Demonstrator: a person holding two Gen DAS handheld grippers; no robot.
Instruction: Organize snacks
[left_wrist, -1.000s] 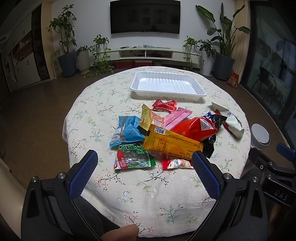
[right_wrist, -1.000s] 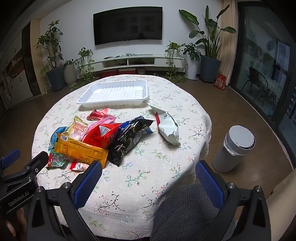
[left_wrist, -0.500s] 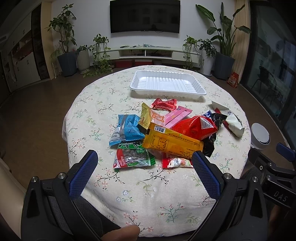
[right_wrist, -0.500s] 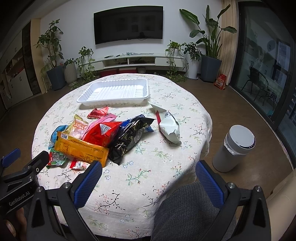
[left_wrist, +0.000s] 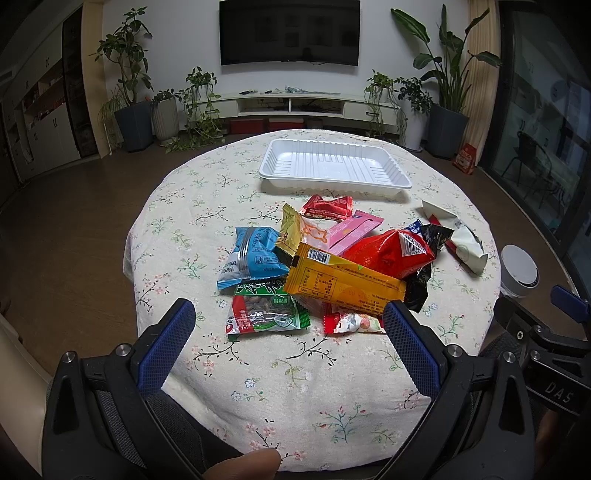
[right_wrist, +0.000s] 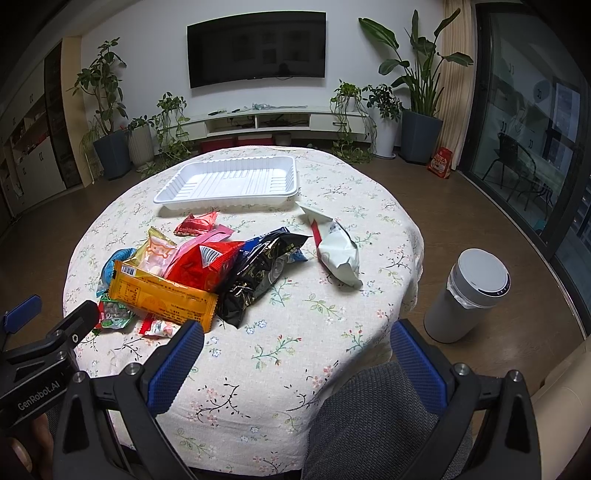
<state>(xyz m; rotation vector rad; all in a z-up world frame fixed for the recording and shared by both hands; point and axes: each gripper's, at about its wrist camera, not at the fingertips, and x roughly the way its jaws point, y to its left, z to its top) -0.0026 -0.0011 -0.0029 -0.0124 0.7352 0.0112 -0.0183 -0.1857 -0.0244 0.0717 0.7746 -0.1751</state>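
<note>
1. We see the snack packets heaped at the middle of the round table, on its floral cloth; an orange bar wrapper lies across the top of the heap, beside a red bag and a black bag.
2. We find a blue packet and a green packet at the heap's left edge, and a white pouch apart to the right.
3. We note the white tray beyond the heap, with nothing in it.
4. Our left gripper hangs spread wide near the table's edge, grasping nothing.
5. Our right gripper is likewise spread and unloaded.
6. A white bin stands on the floor.
</note>
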